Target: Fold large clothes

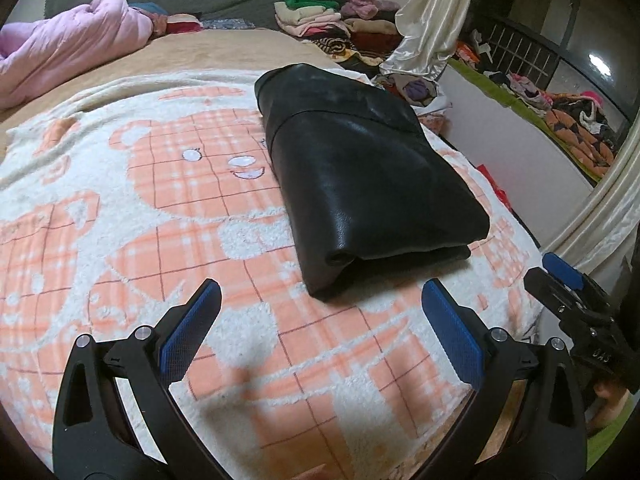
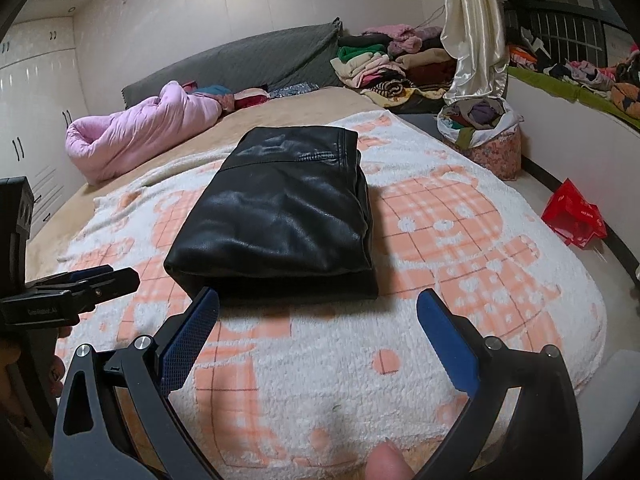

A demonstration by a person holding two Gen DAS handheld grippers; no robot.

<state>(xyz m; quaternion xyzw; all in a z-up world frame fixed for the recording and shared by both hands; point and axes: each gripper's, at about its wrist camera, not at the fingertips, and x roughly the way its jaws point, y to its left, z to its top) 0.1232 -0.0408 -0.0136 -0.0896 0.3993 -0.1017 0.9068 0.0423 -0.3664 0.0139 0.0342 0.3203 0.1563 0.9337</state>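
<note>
A black leather garment [image 1: 360, 172] lies folded into a thick rectangle on a white and orange bear-print blanket [image 1: 120, 208] spread over the bed. My left gripper [image 1: 322, 292] hovers open just short of its near edge, nothing between the blue pads. In the right wrist view the same folded garment [image 2: 280, 216] sits straight ahead, and my right gripper [image 2: 318, 300] is open in front of its near fold, apart from it. The right gripper [image 1: 560, 276] also shows at the right edge of the left wrist view; the left gripper [image 2: 92, 280] shows at the left of the right view.
A pink quilt [image 2: 136, 136] lies bunched at the head of the bed beside a grey headboard cushion [image 2: 240, 60]. Piles of clothes [image 2: 384, 64] and a cream curtain [image 2: 476, 32] stand at the far right. A full fabric bag [image 2: 484, 136] and a red bag [image 2: 572, 212] sit on the floor.
</note>
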